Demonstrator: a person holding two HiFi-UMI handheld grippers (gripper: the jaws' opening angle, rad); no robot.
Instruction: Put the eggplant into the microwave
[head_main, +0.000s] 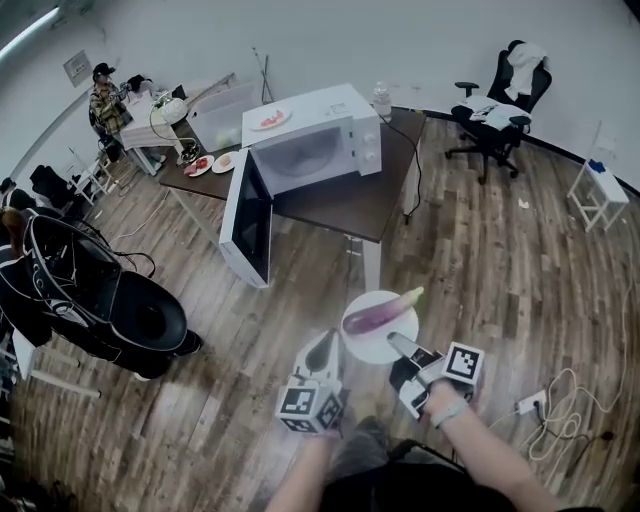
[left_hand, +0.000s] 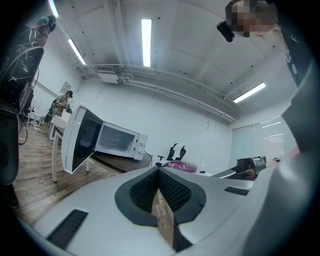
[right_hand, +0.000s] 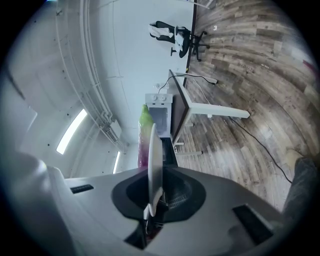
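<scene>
A purple eggplant (head_main: 380, 312) with a green stem lies on a white plate (head_main: 368, 346). My right gripper (head_main: 397, 345) is shut on the plate's near rim and holds it level above the floor. In the right gripper view the plate (right_hand: 154, 150) runs edge-on between the jaws, with the eggplant (right_hand: 143, 131) beside it. My left gripper (head_main: 322, 352) hovers just left of the plate, shut and with nothing in it (left_hand: 159, 172). The white microwave (head_main: 320, 140) stands ahead on a dark table (head_main: 350, 205) with its door (head_main: 250, 215) swung wide open. The left gripper view also shows the microwave (left_hand: 117, 142).
A small plate of food (head_main: 270, 118) rests on top of the microwave and a bottle (head_main: 381, 98) stands behind it. More plates (head_main: 200, 165) lie at the table's left end. A black office chair (head_main: 495, 105), a black seat (head_main: 100, 300), a floor cable (head_main: 560, 405) and a person (head_main: 105, 100) are around.
</scene>
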